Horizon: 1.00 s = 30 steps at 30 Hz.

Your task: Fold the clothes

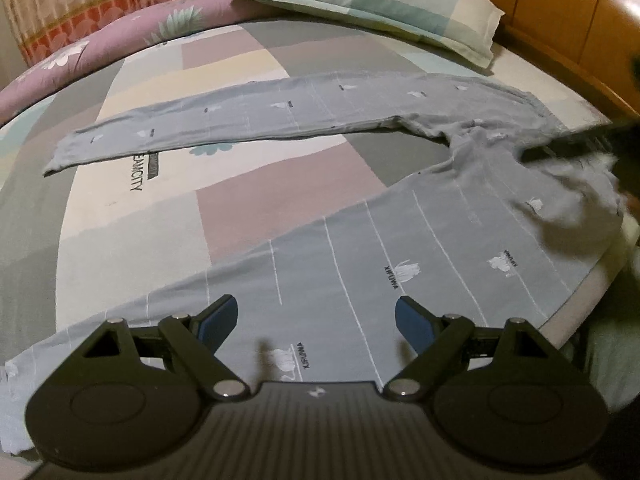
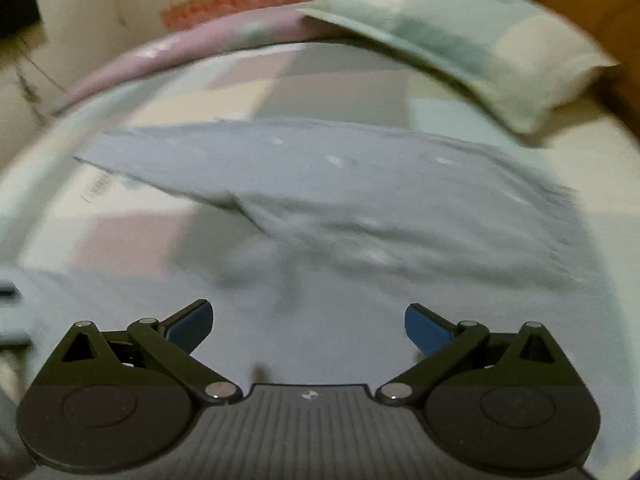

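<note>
On the patchwork-printed bed sheet (image 1: 224,208) lies a pair of grey-blue cotton pyjama trousers with thin white lines and small white motifs (image 1: 400,248), spread out with the two legs splayed in a V. Far leg (image 1: 248,118) lies flat and runs off to the left; near leg (image 1: 320,304) runs under the left gripper (image 1: 316,320). Waist end is bunched and rumpled at right; blurred there.

Left gripper: jaws spread wide, nothing between the blue pads (image 1: 218,322). Right gripper (image 2: 308,324): jaws likewise spread, empty, above the crotch area; right view motion-blurred.

Progress, judged: no fold visible; legs not laid together. Trousers are fully unfolded as they lie. Checked pillow (image 1: 372,4) sits well apart at the headboard.
</note>
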### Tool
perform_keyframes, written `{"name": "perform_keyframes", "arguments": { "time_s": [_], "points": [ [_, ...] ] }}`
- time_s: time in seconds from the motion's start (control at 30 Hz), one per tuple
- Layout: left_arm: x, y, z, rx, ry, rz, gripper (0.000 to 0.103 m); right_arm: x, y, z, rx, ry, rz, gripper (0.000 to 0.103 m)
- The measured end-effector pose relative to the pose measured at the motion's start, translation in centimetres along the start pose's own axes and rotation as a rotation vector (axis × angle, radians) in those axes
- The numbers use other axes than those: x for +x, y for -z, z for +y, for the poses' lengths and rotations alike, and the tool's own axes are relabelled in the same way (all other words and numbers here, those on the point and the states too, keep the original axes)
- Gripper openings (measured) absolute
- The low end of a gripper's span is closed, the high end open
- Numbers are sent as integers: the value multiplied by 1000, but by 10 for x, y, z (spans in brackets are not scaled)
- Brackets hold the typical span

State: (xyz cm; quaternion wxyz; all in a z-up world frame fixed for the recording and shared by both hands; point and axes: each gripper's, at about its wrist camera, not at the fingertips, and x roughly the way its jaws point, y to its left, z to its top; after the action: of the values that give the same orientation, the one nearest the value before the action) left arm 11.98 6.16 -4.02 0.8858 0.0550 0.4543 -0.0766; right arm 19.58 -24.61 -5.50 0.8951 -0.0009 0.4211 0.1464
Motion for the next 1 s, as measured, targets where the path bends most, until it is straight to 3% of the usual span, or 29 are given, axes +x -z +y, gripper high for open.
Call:
{"name": "perform_keyframes", "arguments": {
  "time_s": [0.17, 0.23, 0.33, 0.47, 0.57, 0.73, 0.83, 1.0],
  "points": [
    [28, 7, -13, 4, -29, 31, 86, 5, 50, -20, 21, 92, 58, 103],
    [36, 16, -17, -34, -45, 75, 86, 0, 65, -23, 7, 96, 41, 103],
    [29, 32, -16, -133, -37, 78, 89, -10, 76, -23, -12, 94, 24, 103],
    [17, 40, -32, -49, -46, 115, 89, -13, 82, -20, -24, 101, 14, 103],
    [6, 36, -30, -10, -28, 94, 89, -13, 80, -17, -32, 120, 23, 103],
    [-18, 29, 23, -5, -76, 26, 89, -14, 79, -17, -25, 130, 41, 103],
    [-30, 36, 81, -73, -140, 8, 89, -14, 79, -16, -18, 141, 49, 103],
    [-25, 69, 156, -264, -75, 32, 89, -12, 76, -14, -6, 159, 62, 103]
  ]
}}
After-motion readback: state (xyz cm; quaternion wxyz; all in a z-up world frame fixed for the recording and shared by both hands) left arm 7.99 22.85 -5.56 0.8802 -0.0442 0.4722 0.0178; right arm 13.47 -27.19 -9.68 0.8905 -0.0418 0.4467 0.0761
